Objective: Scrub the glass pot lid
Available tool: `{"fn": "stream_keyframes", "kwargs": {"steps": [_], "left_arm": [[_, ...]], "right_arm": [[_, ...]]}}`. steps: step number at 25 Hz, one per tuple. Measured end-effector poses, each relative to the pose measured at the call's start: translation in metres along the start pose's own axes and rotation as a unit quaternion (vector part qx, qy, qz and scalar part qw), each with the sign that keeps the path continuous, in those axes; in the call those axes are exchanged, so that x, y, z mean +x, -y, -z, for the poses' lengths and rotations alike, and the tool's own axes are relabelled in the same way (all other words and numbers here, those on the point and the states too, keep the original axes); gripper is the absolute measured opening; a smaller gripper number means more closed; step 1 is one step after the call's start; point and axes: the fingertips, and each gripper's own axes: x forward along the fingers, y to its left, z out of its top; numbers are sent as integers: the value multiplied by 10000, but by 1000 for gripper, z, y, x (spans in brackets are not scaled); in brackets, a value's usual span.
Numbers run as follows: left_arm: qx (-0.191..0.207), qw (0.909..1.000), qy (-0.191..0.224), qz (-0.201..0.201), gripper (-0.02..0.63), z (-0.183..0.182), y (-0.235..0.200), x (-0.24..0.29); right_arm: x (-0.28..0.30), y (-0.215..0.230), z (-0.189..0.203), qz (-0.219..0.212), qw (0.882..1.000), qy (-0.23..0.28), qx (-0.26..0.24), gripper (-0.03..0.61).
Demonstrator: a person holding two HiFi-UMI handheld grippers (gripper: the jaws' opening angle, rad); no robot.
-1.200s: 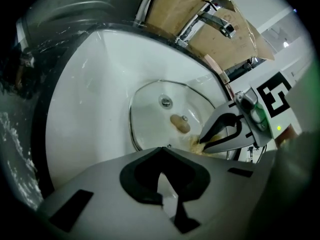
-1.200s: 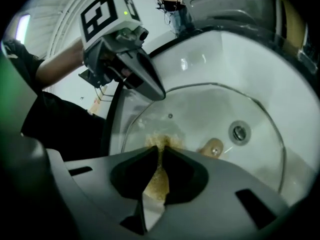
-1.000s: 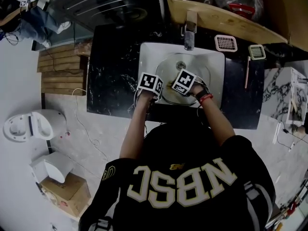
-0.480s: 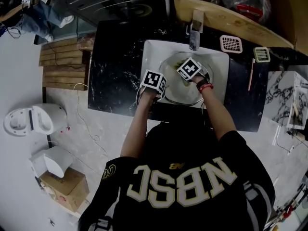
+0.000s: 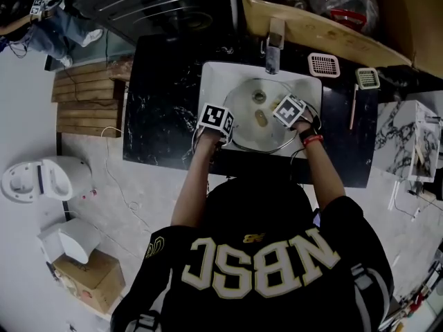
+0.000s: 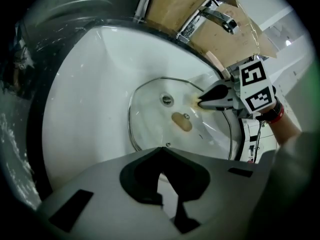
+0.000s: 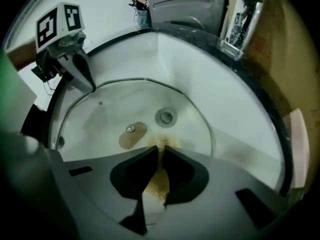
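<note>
A round glass pot lid [image 5: 249, 133] lies in the white sink [image 5: 211, 81], with a brownish knob [image 5: 261, 118] at its middle. My left gripper [image 5: 228, 131] is shut on the lid's rim at its left side; its jaws [image 6: 161, 151] meet over the metal edge of the lid [image 6: 150, 114]. My right gripper [image 5: 275, 115] is shut on a yellowish scrub pad [image 7: 158, 179], whose tip presses on the lid [image 7: 100, 119] just right of the knob [image 7: 132, 134]. The left gripper [image 7: 92, 87] shows there pinching the rim.
A chrome faucet [image 5: 272, 43] stands behind the sink. Black marble counter [image 5: 159, 102] surrounds it. Two small white strainers [image 5: 324, 62] [image 5: 368, 77] and a thin stick [image 5: 354, 106] lie at the right. The sink drain [image 7: 165, 117] shows through the glass.
My right gripper has swept the pad over the lid, first toward the faucet, then to the right of the knob. The left gripper has kept its hold on the rim.
</note>
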Motion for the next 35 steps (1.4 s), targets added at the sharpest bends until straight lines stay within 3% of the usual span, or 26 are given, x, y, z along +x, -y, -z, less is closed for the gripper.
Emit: {"fn": "stream_keyframes", "kwargs": {"steps": [2,8,13,19,25,31,35], "left_arm": [[14,10000,-3,-13,12,0,0,0],[103,9999,-16,-92,12,0,0,1],[77,9999,-10,-81,12,0,-1,1],[88,9999,-19,-118,12,0,-1,0],[69,9998,-80,-157,12,1,-1,2],[41,9998,-101,-175,12,-1,-3,2],[-105,9999,-126,-50,12,3,-3,4]], "right_arm": [[-7,-18,14,-235,9995,-207,-70,52],[-23,-65,22,-745,9965,-94,-365,52],[-31,-95,16,-655,9958,57,-644,51],[-19,-122,-16,-857,9923,331,-833,51],[9,-117,-56,-944,9890,443,-1053,55],[36,-72,-93,-470,9930,824,-699,55],[42,-46,-90,-129,9939,820,-729,55]]}}
